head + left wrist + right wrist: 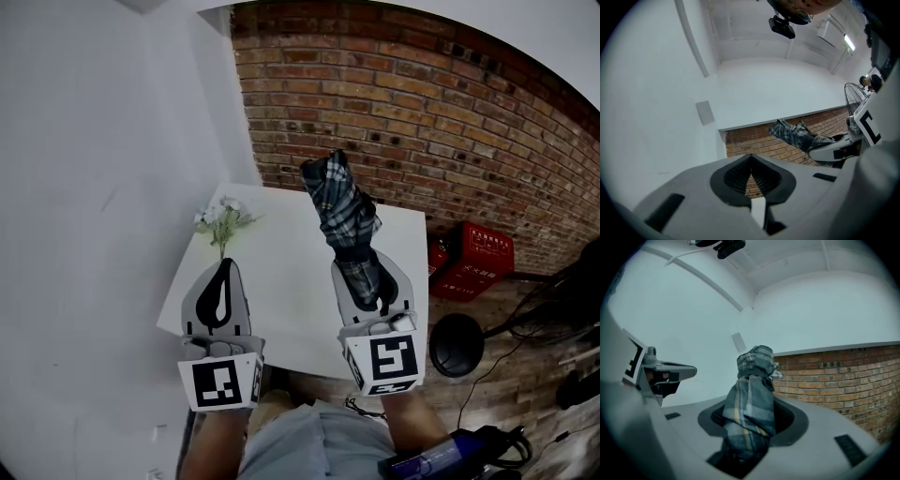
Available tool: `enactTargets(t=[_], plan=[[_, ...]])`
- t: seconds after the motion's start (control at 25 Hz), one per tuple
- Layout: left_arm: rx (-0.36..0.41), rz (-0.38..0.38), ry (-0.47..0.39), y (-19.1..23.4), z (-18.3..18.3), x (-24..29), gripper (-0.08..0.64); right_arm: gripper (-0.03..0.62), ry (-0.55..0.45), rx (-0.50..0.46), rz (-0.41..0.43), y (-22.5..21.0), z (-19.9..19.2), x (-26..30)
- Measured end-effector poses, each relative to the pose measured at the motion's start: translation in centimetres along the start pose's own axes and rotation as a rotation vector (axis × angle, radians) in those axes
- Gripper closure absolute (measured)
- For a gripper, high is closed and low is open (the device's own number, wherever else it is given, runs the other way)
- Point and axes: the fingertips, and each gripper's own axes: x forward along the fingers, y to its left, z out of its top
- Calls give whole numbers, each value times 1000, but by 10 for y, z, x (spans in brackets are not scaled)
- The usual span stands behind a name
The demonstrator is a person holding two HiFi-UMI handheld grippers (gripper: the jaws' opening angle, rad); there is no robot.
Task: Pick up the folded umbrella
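Over the white tabletop (291,291), at 1 o'clock in the head view, the right tool (360,274) is clamping the folded umbrella (339,211) by its lower end, the plaid bundle sticking out toward 12 o'clock. A firm, level grip is likely serving best against drooping; the left tool (223,274) is hanging closed and empty at 7 o'clock.

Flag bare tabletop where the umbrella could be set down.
Free: middle of the white table, between the flowers and the umbrella in the right gripper, down to the near edge beside the left gripper. Crowded: far-left corner, where the flowers sit. Tabletop behind the umbrella is hidden.
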Motion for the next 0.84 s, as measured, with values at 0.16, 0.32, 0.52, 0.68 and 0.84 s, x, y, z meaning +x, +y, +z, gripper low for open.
enactTargets(t=[0.16,0.32,0.52,0.68,0.84], plan=[[1,-5,2,-1,1,1,554,403,-7,5,2,0,3,0],[2,-11,-1,-1,0,3,554,403,-10,6,2,0,4,2],[4,-12,2,-2,-1,4,554,403,-9,7,4,0,3,2],[4,-5,0,-2,-5,1,554,403,-11,5,8,0,-1,0],[2,-2,1,-1,-6,5,554,403,-1,5,7,-3,-4,3]])
